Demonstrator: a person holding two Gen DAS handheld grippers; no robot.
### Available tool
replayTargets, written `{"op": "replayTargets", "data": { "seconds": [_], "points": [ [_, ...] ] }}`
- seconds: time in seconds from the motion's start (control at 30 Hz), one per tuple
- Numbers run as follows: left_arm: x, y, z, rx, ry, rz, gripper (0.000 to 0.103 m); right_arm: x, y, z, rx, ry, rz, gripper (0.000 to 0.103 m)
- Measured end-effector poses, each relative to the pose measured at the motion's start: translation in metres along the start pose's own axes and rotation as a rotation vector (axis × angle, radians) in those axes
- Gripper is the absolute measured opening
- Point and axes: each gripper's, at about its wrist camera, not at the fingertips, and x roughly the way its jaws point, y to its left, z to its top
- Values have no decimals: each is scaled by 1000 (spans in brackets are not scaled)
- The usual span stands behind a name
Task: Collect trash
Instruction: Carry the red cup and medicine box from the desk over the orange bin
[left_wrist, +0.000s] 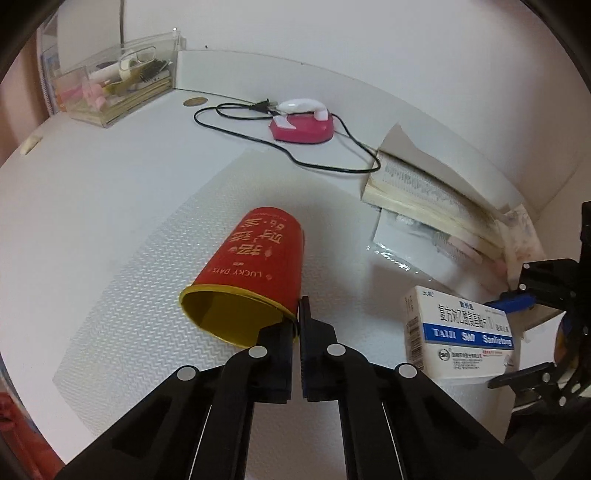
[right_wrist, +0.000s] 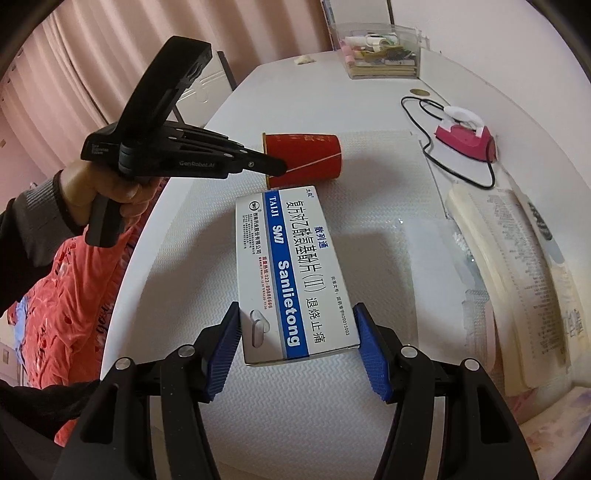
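Cup (left_wrist: 255, 273) rim apparently pinched by left hand-held gripper (left_wrist: 298, 325); right hand-held gripper (right_wrist: 299, 347) clamps box (right_wrist: 291, 273).

Book (right_wrist: 517, 277) runs off the frame edge — its print too blurred to read.

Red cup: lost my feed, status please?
Left gripper shut on red cup rim. Right gripper shut on medicine box. Nothing blocking.

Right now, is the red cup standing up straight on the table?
No, the red cup lies tipped on its side, its yellow inside facing the left gripper, which pinches its rim.
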Motion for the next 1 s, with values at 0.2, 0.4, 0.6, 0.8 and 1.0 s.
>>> {"op": "replayTargets", "data": {
  "seconds": [0.2, 0.4, 0.6, 0.8, 1.0],
  "points": [
    [-27, -9, -17, -6, 3, 35, 5, -11, 5, 4, -33, -19, 1, 60],
    [-64, -14, -42, -20, 2, 97, 5, -23, 20, 10, -103, -30, 13, 60],
    [-105, -24, -79, -49, 2, 141, 5, -38, 47, 12, -202, -38, 47, 60],
    [-142, -51, -119, -112, -9, 193, 5, -51, 73, 11, -263, -45, 80, 60],
    [-171, -82, -156, -167, -34, 245, 5, -60, 113, 8, -339, -44, 156, 60]
  ]
}}
